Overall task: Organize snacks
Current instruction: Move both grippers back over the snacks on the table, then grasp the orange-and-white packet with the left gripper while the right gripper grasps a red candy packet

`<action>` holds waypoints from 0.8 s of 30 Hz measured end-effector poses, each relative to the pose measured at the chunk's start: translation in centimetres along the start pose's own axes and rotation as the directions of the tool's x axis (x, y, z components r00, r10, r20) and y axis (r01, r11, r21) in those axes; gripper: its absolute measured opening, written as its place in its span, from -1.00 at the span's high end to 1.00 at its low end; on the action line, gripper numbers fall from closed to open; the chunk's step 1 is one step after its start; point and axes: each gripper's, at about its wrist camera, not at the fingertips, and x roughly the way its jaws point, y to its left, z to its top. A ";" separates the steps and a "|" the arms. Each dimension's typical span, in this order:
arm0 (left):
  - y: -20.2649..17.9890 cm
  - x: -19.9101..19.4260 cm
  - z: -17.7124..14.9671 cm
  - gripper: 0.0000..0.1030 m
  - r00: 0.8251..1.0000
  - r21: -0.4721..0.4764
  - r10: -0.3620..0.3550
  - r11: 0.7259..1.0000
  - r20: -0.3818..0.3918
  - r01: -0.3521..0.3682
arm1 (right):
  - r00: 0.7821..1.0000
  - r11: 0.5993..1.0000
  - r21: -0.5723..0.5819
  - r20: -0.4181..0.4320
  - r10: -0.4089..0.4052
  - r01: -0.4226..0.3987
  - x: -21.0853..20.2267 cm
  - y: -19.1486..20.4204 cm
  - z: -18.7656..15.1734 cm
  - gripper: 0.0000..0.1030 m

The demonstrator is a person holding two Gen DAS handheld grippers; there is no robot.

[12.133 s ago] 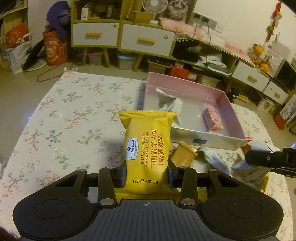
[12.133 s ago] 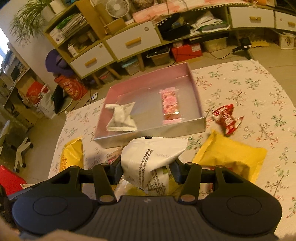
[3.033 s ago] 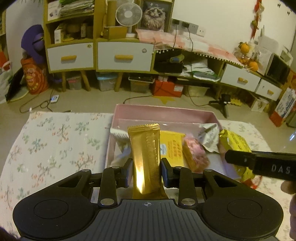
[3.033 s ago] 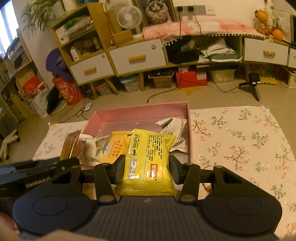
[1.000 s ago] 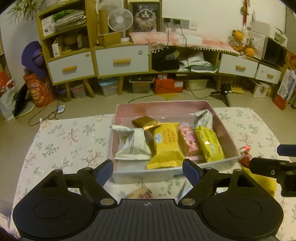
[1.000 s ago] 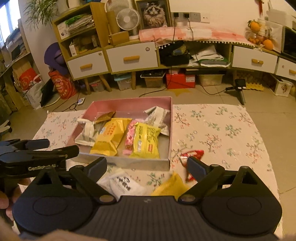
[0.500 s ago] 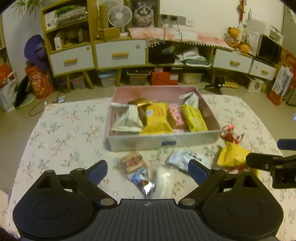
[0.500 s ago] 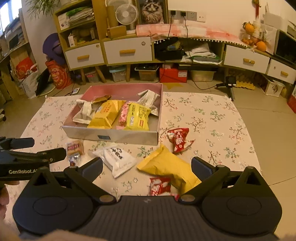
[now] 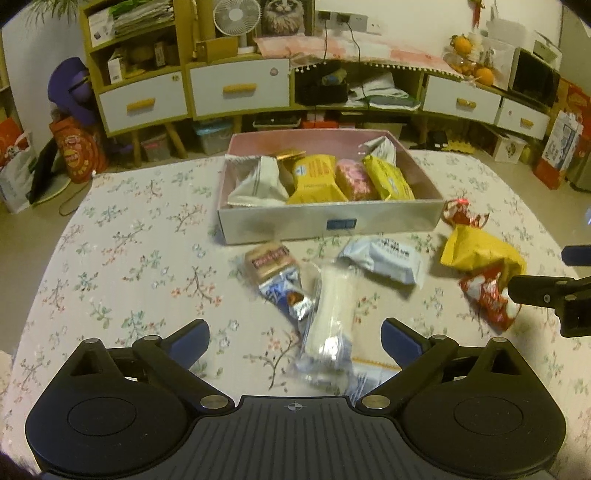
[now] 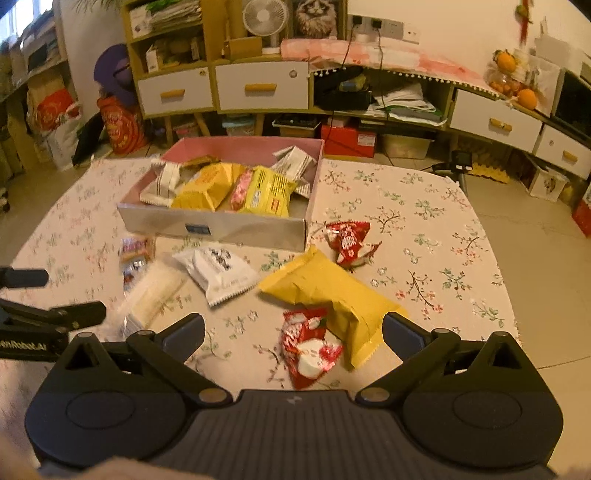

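A pink box (image 9: 332,221) (image 10: 221,227) on the floral table holds several snack packets. Loose snacks lie in front of it: a clear packet of white wafers (image 9: 332,325) (image 10: 155,291), a brown and blue bar (image 9: 275,277), a white packet (image 9: 388,258) (image 10: 221,273), a large yellow bag (image 9: 476,249) (image 10: 332,295), a red and white packet (image 10: 308,347) (image 9: 487,295) and a red wrapper (image 10: 349,238). My left gripper (image 9: 295,338) is open and empty just above the wafer packet. My right gripper (image 10: 293,332) is open and empty above the red and white packet.
The table is covered by a floral cloth (image 9: 129,258). Behind it stand low cabinets with white drawers (image 9: 236,88), a fan (image 9: 231,16) and floor clutter. The right gripper's fingers show at the right edge of the left wrist view (image 9: 546,291).
Both grippers have let go of their packets, now lying in the box, and have pulled back and down toward the loose snacks in front of it.
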 end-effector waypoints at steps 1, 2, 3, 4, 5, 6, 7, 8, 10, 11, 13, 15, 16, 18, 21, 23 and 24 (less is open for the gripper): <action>0.0 -0.1 -0.2 -0.95 1.000 0.005 -0.004 1.000 0.001 0.004 | 1.000 1.000 -0.015 -0.001 -0.002 0.002 0.0 0.1 -0.3 -0.99; 0.0 -0.1 -0.5 -0.95 1.000 0.009 -0.007 1.000 0.001 0.007 | 1.000 0.999 -0.035 -0.001 -0.003 0.003 -0.1 0.3 -0.5 -0.99; 0.0 -0.1 -0.8 -0.95 1.000 0.012 -0.006 1.000 0.001 0.006 | 1.000 0.999 -0.051 -0.001 -0.002 0.002 -0.2 0.3 -0.8 -0.99; 0.0 -0.1 -1.0 -0.95 1.000 0.012 -0.006 1.000 0.000 0.006 | 1.000 0.998 -0.065 0.001 0.000 0.000 -0.2 0.3 -1.0 -0.99; 0.1 -0.1 -1.3 -0.95 1.000 0.011 -0.007 1.000 0.000 0.007 | 1.000 0.997 -0.079 0.002 0.004 -0.003 -0.3 0.2 -1.4 -0.99; 0.2 -0.1 -1.5 -0.95 1.000 0.006 -0.011 1.000 0.000 0.011 | 1.000 0.996 -0.087 0.002 0.008 -0.007 -0.3 0.1 -1.7 -0.99; 0.3 0.0 -1.7 -0.95 1.000 0.000 -0.016 1.000 -0.001 0.016 | 1.000 0.995 -0.095 0.001 0.012 -0.012 -0.4 0.0 -2.0 -0.99; 0.4 0.0 -1.9 -0.95 1.000 -0.003 -0.023 1.000 -0.003 0.023 | 1.000 0.995 -0.102 0.001 0.017 -0.017 -0.3 -0.1 -2.3 -0.99; 0.6 0.0 -2.3 -0.95 0.999 -0.006 -0.033 0.999 0.002 0.033 | 1.000 0.992 -0.120 0.001 0.023 -0.023 -0.3 -0.6 -2.9 -0.99; 0.6 0.0 -2.6 -0.95 0.999 -0.006 -0.037 0.999 0.009 0.037 | 1.000 0.991 -0.132 0.002 0.023 -0.022 -0.3 -0.7 -3.3 -0.99; 0.6 0.1 -3.0 -0.95 0.999 0.003 -0.048 0.999 0.019 0.048 | 1.000 0.987 -0.158 0.009 0.024 -0.022 -0.3 -1.1 -4.0 -0.99; 0.4 0.1 -3.5 -0.95 0.997 0.007 -0.074 0.997 0.032 0.073 | 1.000 0.984 -0.177 0.022 0.023 -0.018 -0.3 -1.4 -4.8 -0.99; 0.3 0.2 -3.8 -0.95 0.995 0.008 -0.091 0.996 0.037 0.090 | 0.999 0.983 -0.183 0.025 0.025 -0.020 -0.2 -1.6 -5.0 -0.99; -0.1 0.4 -4.3 -0.95 0.991 0.017 -0.128 0.992 0.034 0.127 | 0.999 0.984 -0.179 0.030 0.028 -0.022 0.1 -2.0 -5.4 -0.99; -1.0 0.9 -5.1 -0.95 0.987 0.055 -0.161 0.986 0.025 0.159 | 0.998 0.989 -0.148 0.049 0.029 -0.022 0.6 -2.5 -5.7 -0.99; -1.8 1.2 -5.6 -0.95 0.984 0.092 -0.174 0.981 0.022 0.171 | 0.997 0.992 -0.125 0.073 0.034 -0.025 0.9 -2.8 -5.7 -0.99; -2.0 1.2 -5.8 -0.95 0.983 0.108 -0.183 0.978 0.020 0.180 | 0.996 0.993 -0.113 0.082 0.039 -0.029 1.1 -3.0 -5.7 -0.99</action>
